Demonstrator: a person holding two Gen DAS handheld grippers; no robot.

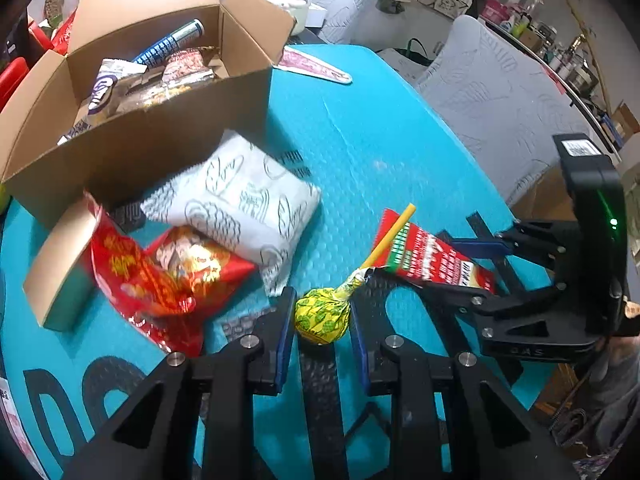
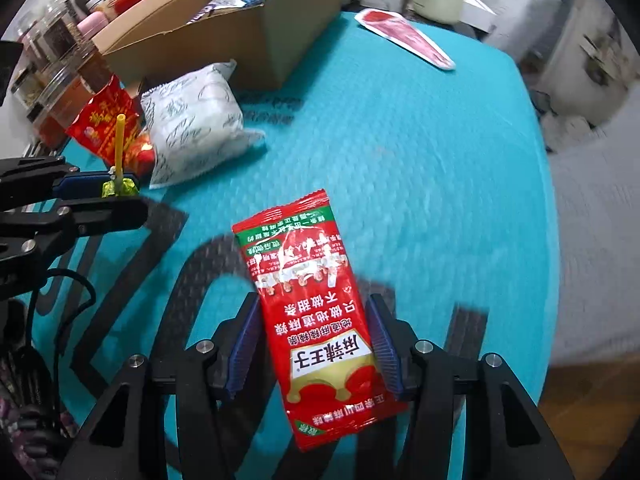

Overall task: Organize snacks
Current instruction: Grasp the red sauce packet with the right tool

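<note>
My left gripper (image 1: 322, 300) is shut on a yellow-green wrapped lollipop (image 1: 322, 316), whose yellow stick points up and to the right. The right wrist view shows that lollipop (image 2: 118, 186) in the left gripper (image 2: 136, 194) at the left edge. A red snack packet (image 2: 316, 312) with white lettering sits lengthwise between the blue pads of my right gripper (image 2: 314, 304), which press on its two long edges. From the left wrist camera, the right gripper (image 1: 416, 256) holds the same packet (image 1: 432, 260) just above the teal table mat (image 1: 380, 140).
An open cardboard box (image 1: 160, 144) with several snacks inside stands at the back left. In front of it lie a white printed packet (image 1: 248, 200) and a red-gold packet (image 1: 160, 272). A flat pink-red packet (image 1: 316, 66) lies behind the box. Jars (image 2: 60, 40) line the left.
</note>
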